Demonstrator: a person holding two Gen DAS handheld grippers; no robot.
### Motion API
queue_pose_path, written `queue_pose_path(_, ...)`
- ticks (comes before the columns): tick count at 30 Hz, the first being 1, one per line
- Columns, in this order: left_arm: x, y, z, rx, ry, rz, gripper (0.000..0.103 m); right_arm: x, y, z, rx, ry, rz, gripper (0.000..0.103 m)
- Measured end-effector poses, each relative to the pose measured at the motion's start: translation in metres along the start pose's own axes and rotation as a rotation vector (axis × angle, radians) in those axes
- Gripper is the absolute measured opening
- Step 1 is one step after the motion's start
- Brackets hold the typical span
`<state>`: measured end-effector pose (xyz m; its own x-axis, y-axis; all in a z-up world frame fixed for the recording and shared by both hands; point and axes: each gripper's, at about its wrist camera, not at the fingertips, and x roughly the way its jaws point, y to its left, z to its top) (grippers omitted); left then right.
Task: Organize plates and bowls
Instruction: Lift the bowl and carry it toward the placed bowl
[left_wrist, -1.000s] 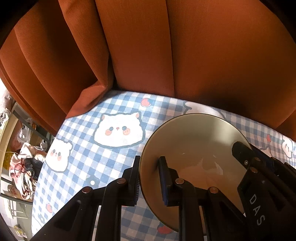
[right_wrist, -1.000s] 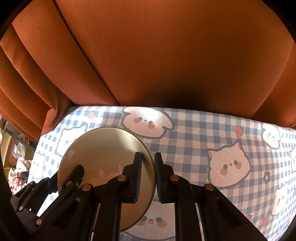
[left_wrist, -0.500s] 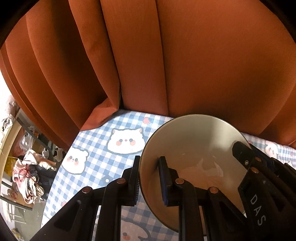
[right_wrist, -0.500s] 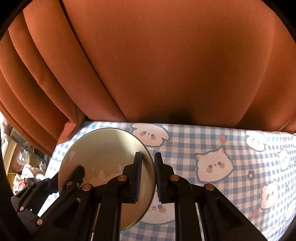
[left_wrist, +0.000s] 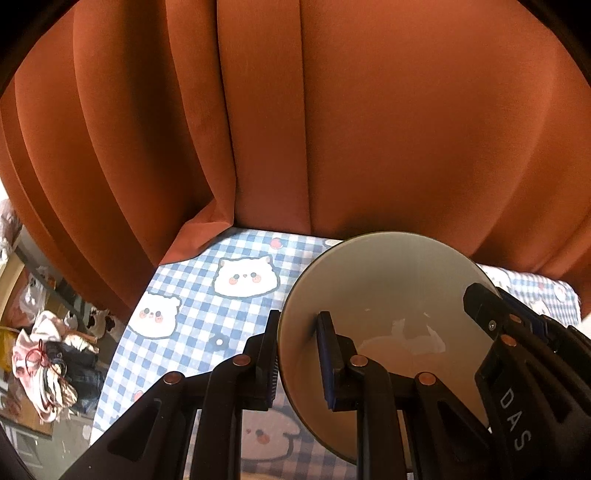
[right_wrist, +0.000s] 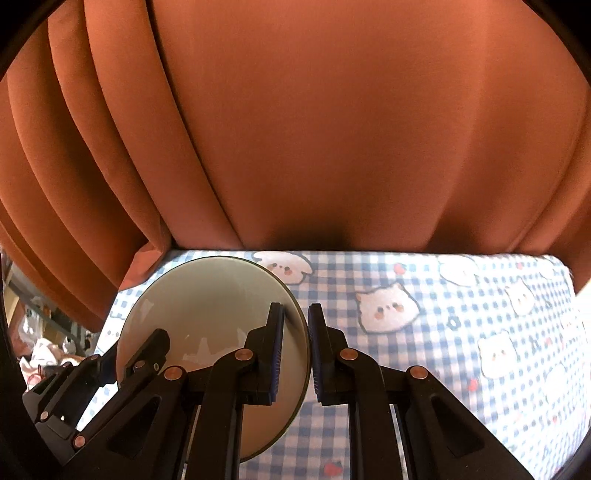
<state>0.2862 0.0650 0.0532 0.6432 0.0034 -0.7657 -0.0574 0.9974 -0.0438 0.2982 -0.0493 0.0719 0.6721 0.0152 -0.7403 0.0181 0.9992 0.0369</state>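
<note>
We've got a plain cream bowl (left_wrist: 388, 295) with a thin dark rim, held up over the checkered counter (left_wrist: 192, 295). Left gripper (left_wrist: 297, 354) pinches its left rim, right gripper (right_wrist: 295, 347) its right rim, both jaws nearly closed on it.

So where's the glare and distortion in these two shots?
Left wrist: white glare patches inside the bowl near its bottom; curtain folds bow outward, corners black. Right wrist: smaller glints in the bowl, dark shadow where curtain meets tablecloth.
</note>
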Motion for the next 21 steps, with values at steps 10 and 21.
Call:
queue_pose_path(10, -0.035, 0.007, -0.039, 0.112, -0.001, -0.089, 0.016, -0.056, 0.002, -0.051, 0.117, -0.017, -0.093, 0.017)
queue_pose_path(21, -0.073, -0.014, -0.091, 0.175, -0.001, -0.174, 0.017, -0.110, -0.020, -0.106, 0.196, -0.043, -0.179, 0.017)
